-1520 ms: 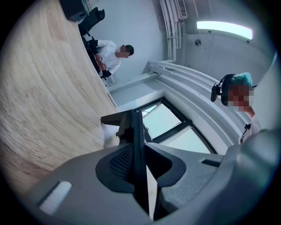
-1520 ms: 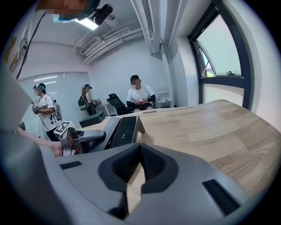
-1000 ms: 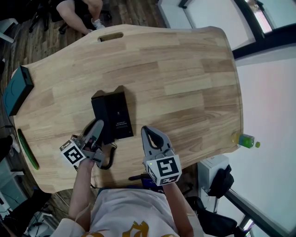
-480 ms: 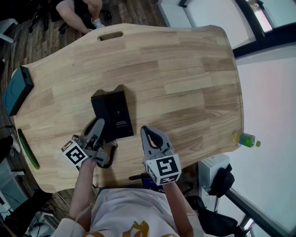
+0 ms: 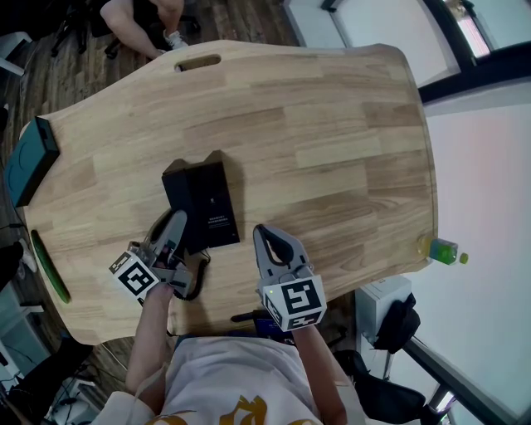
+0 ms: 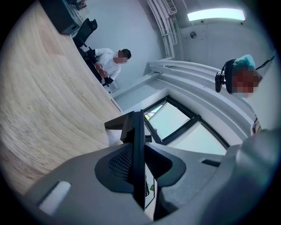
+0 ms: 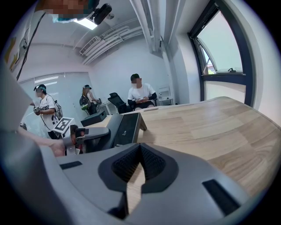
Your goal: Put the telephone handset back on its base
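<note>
Much of the handset unseen beneath left hand-held gripper

Showed a light wooden table with rounded corners and a slot-shaped cutout near its far edge. Carried a teal-and-black box at its left rim. Stood over dark plank flooring, with a seated person just beyond the far edge. Had a green bottle just beside the right rim, and a white box touching a black bag near the near-right corner. Included, in the right gripper view, a tall window and two standing people.
</note>
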Demonstrator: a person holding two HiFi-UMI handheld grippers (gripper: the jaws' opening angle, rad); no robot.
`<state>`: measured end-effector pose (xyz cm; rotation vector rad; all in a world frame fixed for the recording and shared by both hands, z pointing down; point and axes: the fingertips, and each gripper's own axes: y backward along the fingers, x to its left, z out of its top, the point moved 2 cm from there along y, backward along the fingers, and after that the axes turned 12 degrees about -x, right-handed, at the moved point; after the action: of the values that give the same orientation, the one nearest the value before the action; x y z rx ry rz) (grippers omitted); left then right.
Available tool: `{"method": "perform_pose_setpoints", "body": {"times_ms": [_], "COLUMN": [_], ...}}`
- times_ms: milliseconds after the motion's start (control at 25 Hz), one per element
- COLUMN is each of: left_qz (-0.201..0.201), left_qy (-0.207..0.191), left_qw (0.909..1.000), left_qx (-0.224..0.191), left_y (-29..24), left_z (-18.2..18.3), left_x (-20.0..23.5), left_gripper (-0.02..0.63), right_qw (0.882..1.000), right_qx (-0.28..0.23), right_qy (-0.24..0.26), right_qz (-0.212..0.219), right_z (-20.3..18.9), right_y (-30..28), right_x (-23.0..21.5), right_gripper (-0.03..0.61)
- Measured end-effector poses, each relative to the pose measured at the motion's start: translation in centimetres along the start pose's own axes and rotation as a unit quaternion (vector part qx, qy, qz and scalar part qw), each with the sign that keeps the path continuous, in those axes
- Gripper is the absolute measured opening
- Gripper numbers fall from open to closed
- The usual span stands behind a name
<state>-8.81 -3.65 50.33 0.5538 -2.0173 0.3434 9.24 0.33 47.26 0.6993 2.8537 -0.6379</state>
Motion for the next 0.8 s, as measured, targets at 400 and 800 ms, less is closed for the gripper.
{"method": "perform_pose_setpoints", "body": {"times_ms": [400, 800], "left_qz": [0.014, 0.028], "left_qy": [-0.006, -0.009], "left_qw": [0.9999, 0.9994], "left_qx": [-0.001, 0.021], "left_y": [0.08, -0.03], "left_z": [-0.03, 0.03], "left_x": [0.18, 0.53], "left_gripper": [0.091, 0.132], "right_qw": [1.000, 1.000], "right_qx": [0.002, 0.000], "right_qy": [-0.001, -0.005], "right_qz": [0.005, 0.000], "right_z": [-0.12, 0.05], "right_y": [-0.06, 0.21], "right_x": [0.30, 0.25], "right_gripper": [0.003, 0.003]}}
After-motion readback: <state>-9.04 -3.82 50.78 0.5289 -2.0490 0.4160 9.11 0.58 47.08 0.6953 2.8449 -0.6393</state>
